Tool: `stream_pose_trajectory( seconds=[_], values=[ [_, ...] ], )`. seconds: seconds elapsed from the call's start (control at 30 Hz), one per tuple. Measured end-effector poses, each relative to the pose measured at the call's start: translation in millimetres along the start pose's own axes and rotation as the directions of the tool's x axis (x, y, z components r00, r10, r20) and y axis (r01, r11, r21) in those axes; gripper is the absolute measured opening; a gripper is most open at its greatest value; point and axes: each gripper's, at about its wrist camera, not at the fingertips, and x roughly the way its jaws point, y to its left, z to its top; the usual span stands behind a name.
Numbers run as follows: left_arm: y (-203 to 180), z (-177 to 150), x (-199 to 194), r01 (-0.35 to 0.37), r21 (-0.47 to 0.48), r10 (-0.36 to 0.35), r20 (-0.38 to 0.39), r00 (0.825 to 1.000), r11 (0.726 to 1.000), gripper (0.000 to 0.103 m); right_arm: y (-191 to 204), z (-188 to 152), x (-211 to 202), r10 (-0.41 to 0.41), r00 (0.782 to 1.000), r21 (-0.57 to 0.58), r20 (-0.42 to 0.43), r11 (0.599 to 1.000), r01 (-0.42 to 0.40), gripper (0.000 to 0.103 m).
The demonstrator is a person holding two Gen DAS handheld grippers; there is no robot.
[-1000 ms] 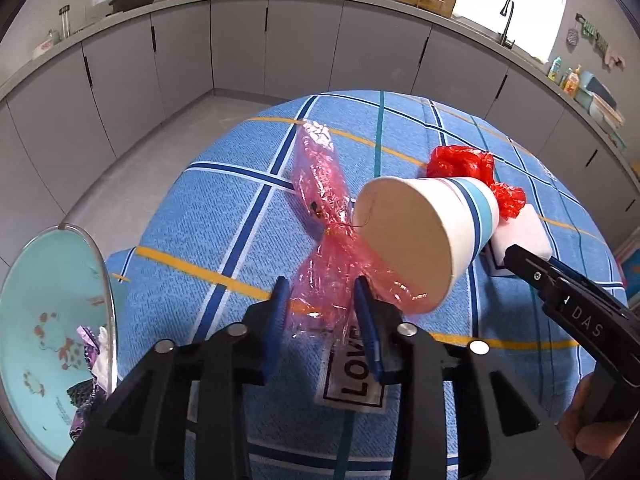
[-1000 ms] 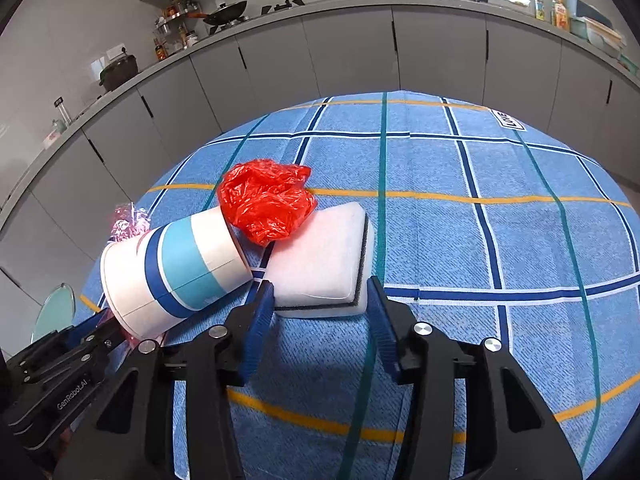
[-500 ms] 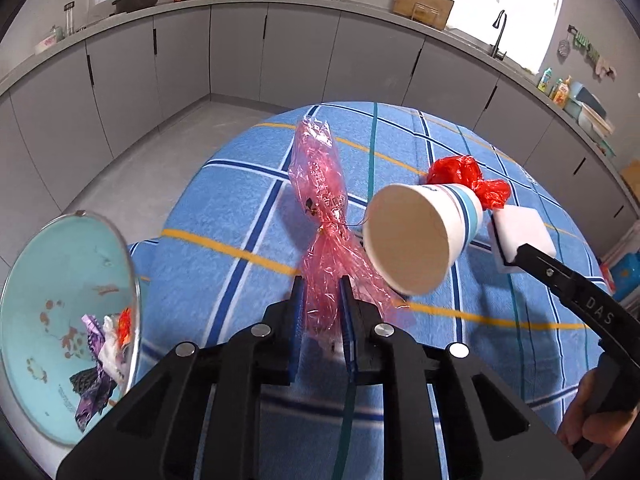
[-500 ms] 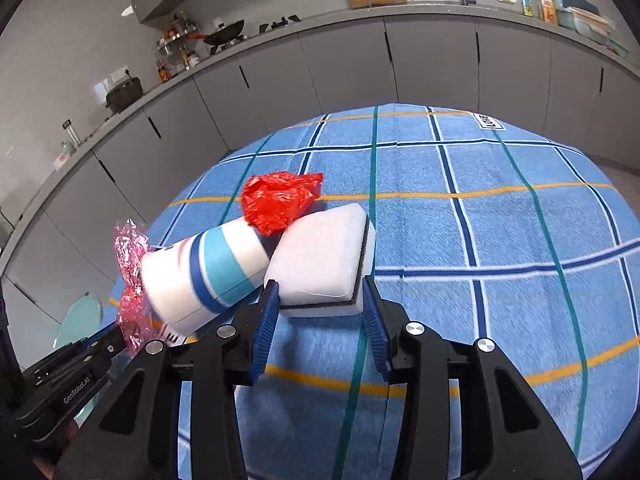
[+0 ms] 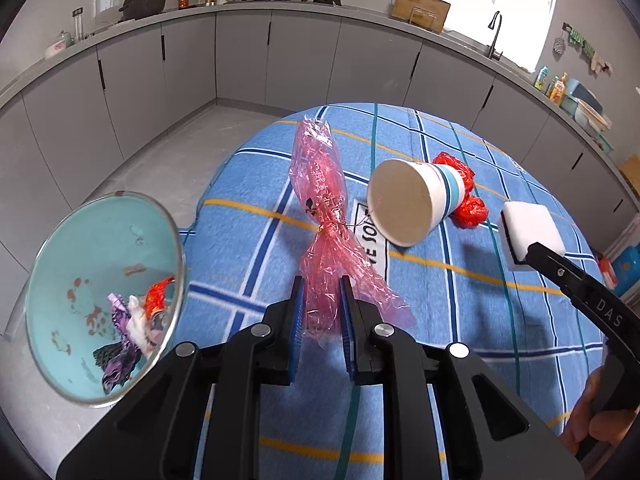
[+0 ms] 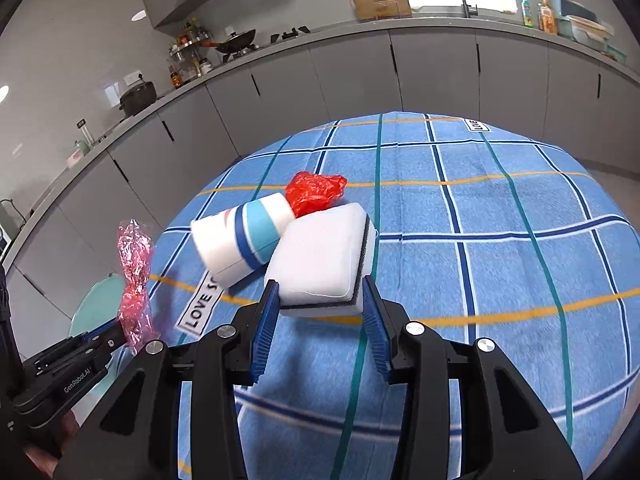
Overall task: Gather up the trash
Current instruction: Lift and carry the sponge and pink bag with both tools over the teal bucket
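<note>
My left gripper (image 5: 321,304) is shut on a crinkled pink plastic wrapper (image 5: 326,216), lifted off the blue checked tablecloth (image 5: 256,240). The same wrapper (image 6: 134,280) hangs from the left gripper at the left of the right wrist view. My right gripper (image 6: 320,300) is shut on a white sponge (image 6: 320,256) with a dark scrub layer, held above the cloth; that sponge (image 5: 530,230) appears at the right of the left wrist view. A paper cup (image 5: 412,206) with blue stripes lies on its side beside a crumpled red plastic bag (image 5: 468,204). A teal bin (image 5: 100,276) with trash inside stands at the lower left.
Grey kitchen cabinets (image 5: 248,56) and a counter with pots curve around behind the table. Bare grey floor (image 5: 168,160) lies between the table and the cabinets. A hand (image 5: 592,424) holds the right gripper's handle at the lower right.
The left jaws closed on the pink wrapper and lifted it. The right jaws closed on the sponge and raised it off the cloth. Both grippers drew back; the bin came further into view.
</note>
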Motion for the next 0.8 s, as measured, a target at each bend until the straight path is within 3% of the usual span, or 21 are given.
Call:
stream_pose_trajectory(
  seconds=[0.8],
  values=[
    [58,-24,-56,-0.130,-0.064,0.134,0.062,0.989,0.989,0.017,85,-26,-27,0.130,0.992,-0.124,-0.006,0.984,-0.129,0.042]
  ],
)
